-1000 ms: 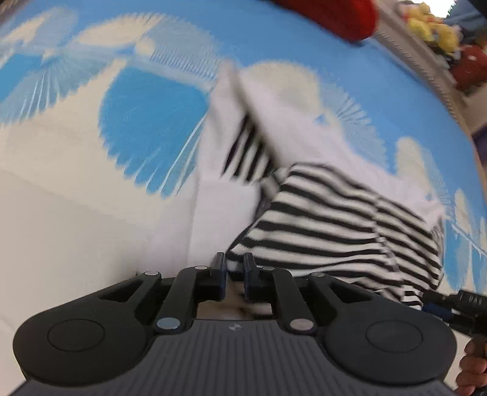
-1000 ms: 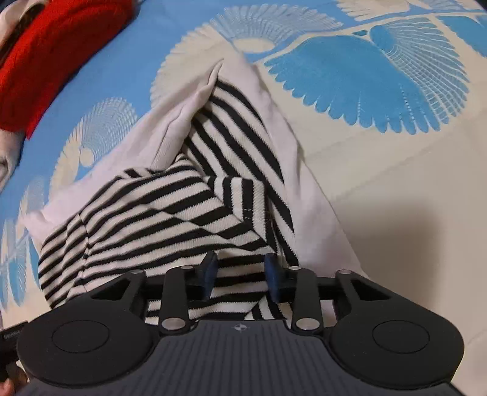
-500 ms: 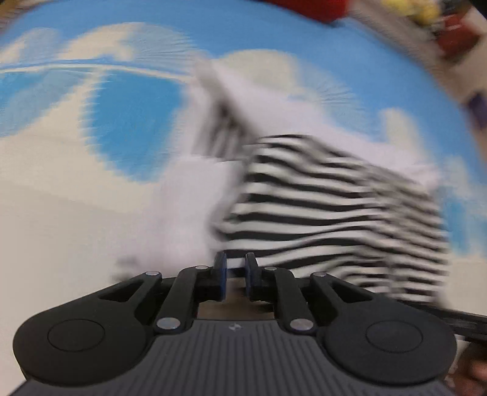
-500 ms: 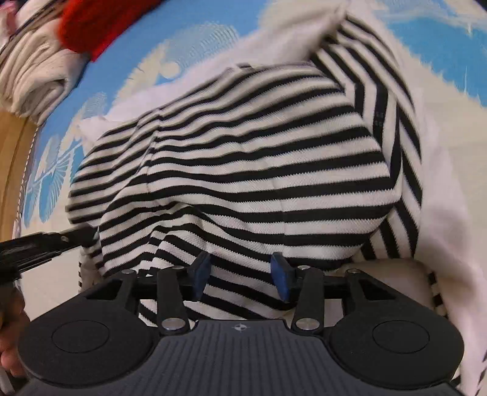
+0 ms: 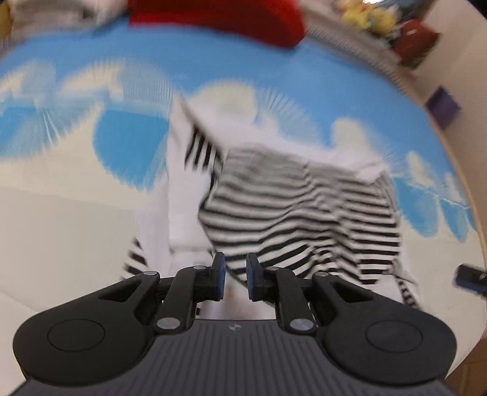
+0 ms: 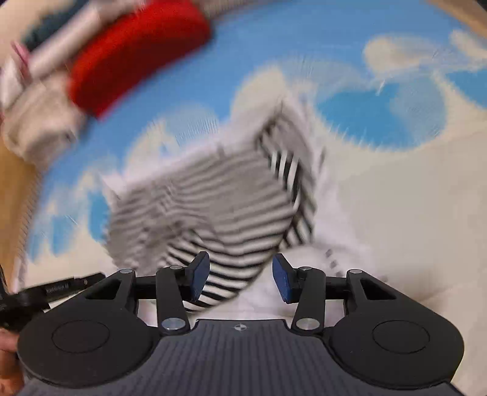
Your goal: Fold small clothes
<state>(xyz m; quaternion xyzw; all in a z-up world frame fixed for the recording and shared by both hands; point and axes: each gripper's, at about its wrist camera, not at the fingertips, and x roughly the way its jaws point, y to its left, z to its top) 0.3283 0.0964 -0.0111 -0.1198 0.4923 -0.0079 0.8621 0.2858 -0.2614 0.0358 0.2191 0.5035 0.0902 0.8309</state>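
My main worry is that the top fold of the striped garment (image 5: 304, 219) springs open or slides, because nothing presses on it now. The right gripper (image 6: 241, 278) has its jaws opening, well apart and free of the cloth under them. The left gripper (image 5: 233, 275) shows a narrow gap with nothing pinched. The garment lies on the blue-and-cream bedspread (image 5: 91, 213), in front of a red cushion (image 5: 219, 15), black-white stripes over white lining, loosely bunched.
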